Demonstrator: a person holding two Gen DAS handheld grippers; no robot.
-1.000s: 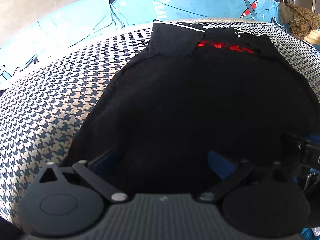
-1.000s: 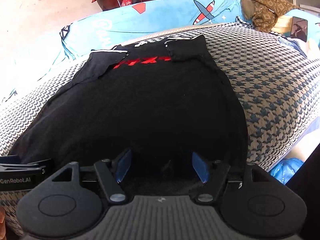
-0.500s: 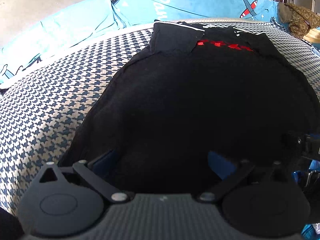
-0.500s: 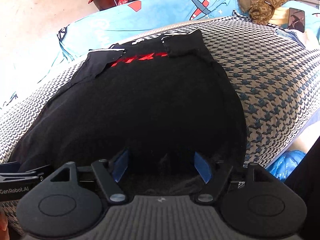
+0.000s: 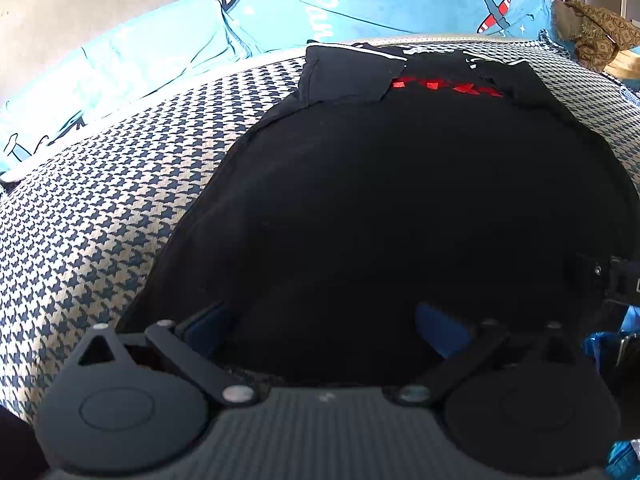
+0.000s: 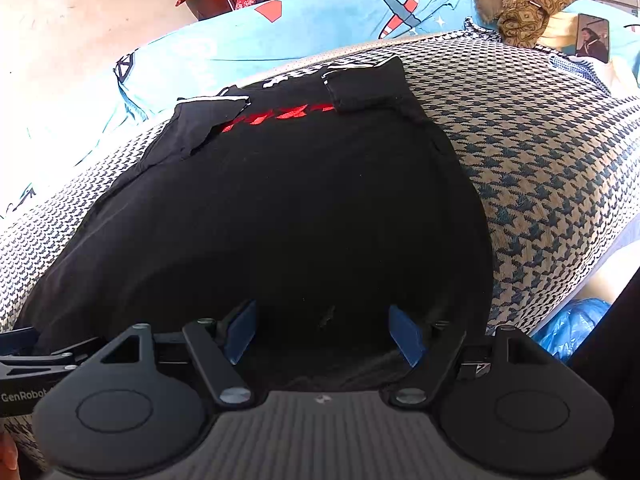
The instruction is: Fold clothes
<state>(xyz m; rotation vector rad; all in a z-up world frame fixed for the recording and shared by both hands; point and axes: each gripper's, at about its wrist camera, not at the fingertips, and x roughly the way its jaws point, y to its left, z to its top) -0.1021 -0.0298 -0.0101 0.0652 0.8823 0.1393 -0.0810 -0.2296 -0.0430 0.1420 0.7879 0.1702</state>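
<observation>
— So, what covers the most ground?
— The houndstooth cover [image 5: 100, 208] on the bed, with a blue printed sheet [image 5: 280, 12] behind it.
— And the garment?
— A black shirt [image 5: 380, 200] lies flat on the cover, both sleeves folded inward (red print [image 6: 276, 114] between them).
— The tools?
— The left tool [image 5: 320, 326] and right tool [image 6: 320, 330] sit at its near hem, fingers spread wide, gripping nothing.

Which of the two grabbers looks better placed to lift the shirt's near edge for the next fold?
Neither clearly: both sit open over the near hem of the black shirt, the left hand-held gripper near its left corner, the right hand-held gripper near its right.
</observation>
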